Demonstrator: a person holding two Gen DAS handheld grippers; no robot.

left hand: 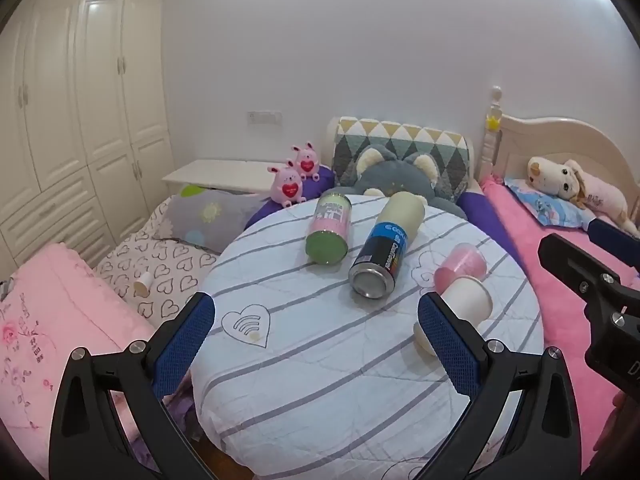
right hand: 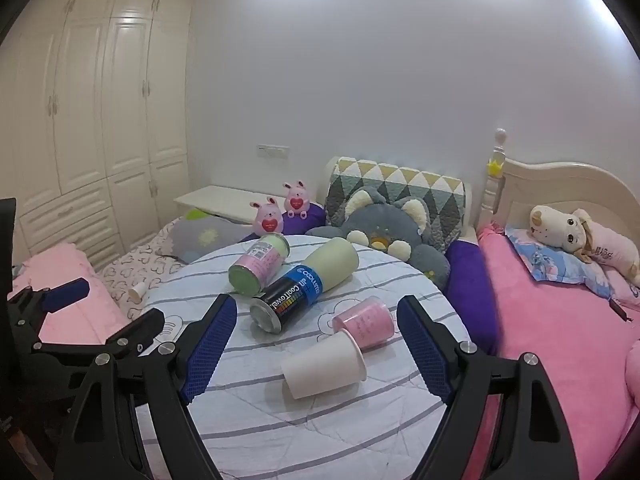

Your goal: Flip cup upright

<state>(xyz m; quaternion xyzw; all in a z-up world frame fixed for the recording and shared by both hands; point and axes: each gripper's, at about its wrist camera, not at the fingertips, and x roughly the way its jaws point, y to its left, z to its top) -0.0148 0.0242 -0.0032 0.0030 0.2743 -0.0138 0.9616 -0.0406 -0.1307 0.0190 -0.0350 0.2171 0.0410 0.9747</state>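
Lying on its side on the round, stripe-covered tabletop (right hand: 320,432), the white paper cup (right hand: 325,364) is seen with its rim turned toward a pink cup (right hand: 365,322), which is also toppled and touches or nearly touches it. The flip is judged not yet begun: neither cup is held or stood up, so the grasp, the turn and the setting down all remain to be done. The white cup is framed between the spread fingers of the right gripper (right hand: 316,350), which is empty and appears to hover short of it. The left gripper (left hand: 316,344) is likewise spread wide and empty, with the white cup just beside its right finger. Farther back on the tabletop, a black-and-blue can (right hand: 286,302) and a green-and-pink can (right hand: 258,264) are laid on their sides, near each other. Beyond, plush toys and a pink bed (right hand: 560,344) are seen.
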